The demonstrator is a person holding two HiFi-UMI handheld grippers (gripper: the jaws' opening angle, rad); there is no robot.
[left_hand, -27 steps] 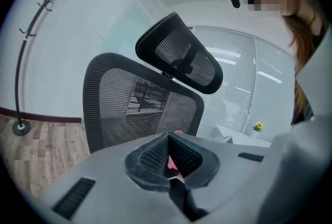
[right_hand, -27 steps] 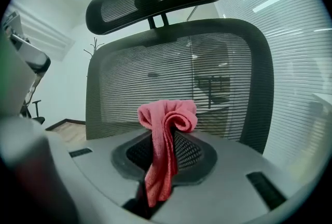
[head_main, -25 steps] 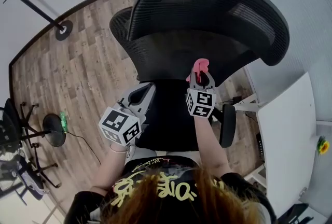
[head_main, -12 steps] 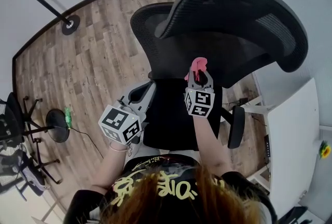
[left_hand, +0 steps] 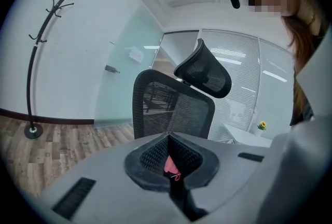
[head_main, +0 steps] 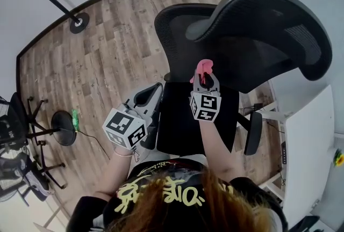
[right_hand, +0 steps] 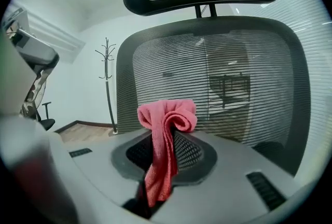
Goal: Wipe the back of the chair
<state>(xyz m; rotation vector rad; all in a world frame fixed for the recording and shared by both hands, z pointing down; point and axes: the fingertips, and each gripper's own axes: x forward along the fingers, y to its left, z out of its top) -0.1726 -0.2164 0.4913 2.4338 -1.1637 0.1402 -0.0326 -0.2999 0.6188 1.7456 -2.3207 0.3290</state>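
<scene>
A black office chair stands before me, its mesh back [head_main: 215,53] under a curved headrest [head_main: 279,16]. My right gripper [head_main: 205,83] is over the seat [head_main: 180,123], just short of the back, shut on a pink cloth [head_main: 204,68]. In the right gripper view the cloth [right_hand: 165,135] bunches above the right gripper [right_hand: 167,141], and the mesh back [right_hand: 233,83] fills the view close ahead. My left gripper [head_main: 146,98] hangs by the seat's left edge, apart from the chair, jaws together. In the left gripper view a small scrap of pink shows in the hollow of the left gripper [left_hand: 168,137].
A white desk [head_main: 309,145] stands right of the chair, with a small yellow flower [head_main: 337,158] on it. The chair's right armrest [head_main: 252,133] juts beside the desk. A coat stand's base [head_main: 79,22] sits far left on the wood floor. Other chairs' legs [head_main: 16,134] crowd the left edge.
In the head view the chair's back and headrest have swung to the right. Both grippers keep about the same places, and the right one still holds the cloth.
</scene>
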